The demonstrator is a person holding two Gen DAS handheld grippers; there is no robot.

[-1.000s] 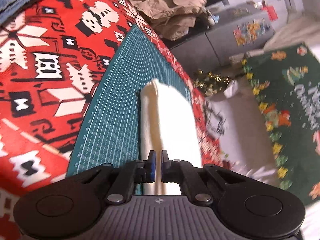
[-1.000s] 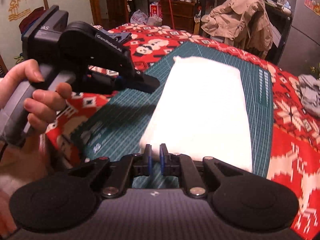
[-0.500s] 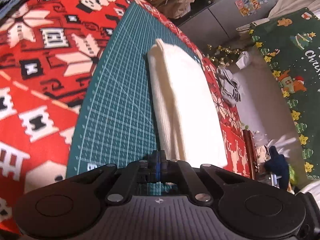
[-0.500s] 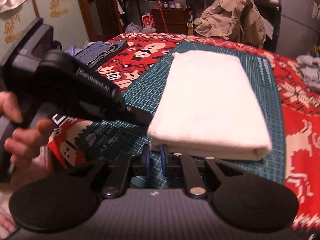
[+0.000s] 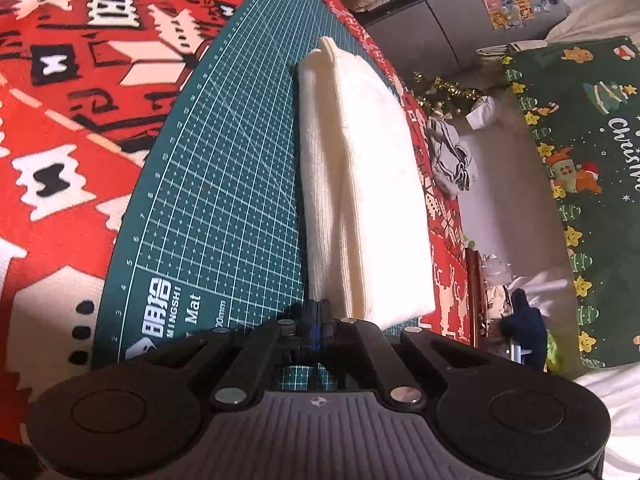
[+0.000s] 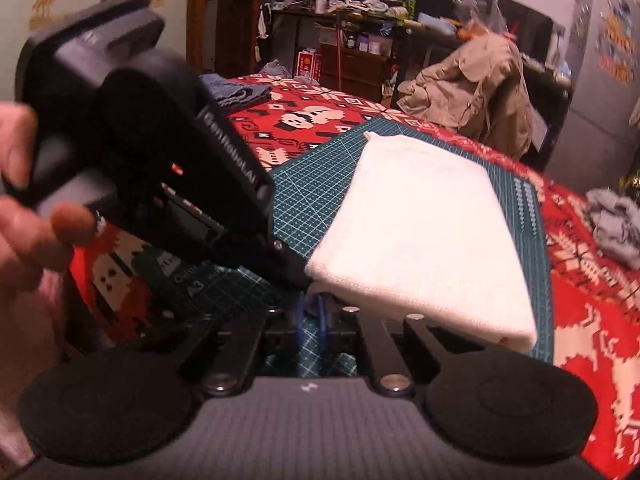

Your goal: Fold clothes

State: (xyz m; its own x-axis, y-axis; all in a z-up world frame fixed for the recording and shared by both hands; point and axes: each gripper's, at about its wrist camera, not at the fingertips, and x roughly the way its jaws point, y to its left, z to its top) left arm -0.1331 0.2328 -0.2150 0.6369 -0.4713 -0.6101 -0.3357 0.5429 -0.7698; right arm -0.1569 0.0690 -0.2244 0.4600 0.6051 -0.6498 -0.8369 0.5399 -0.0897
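Your left gripper (image 5: 318, 314) is clenching the near corner of the folded cloth (image 5: 360, 184); your right gripper (image 6: 312, 314), fingers slightly parted, is holding nothing. The cloth is lying along the mat's (image 5: 208, 184) right edge, on the red tablecloth (image 5: 68, 92).

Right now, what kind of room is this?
Probably a lived-in room at home, used for crafts. A fridge with stickers, a Christmas rug, a coat over a chair, and cluttered shelves show it.

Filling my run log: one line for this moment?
folded white knit cloth on green cutting mat | left gripper shut at near corner | right gripper slightly open, empty
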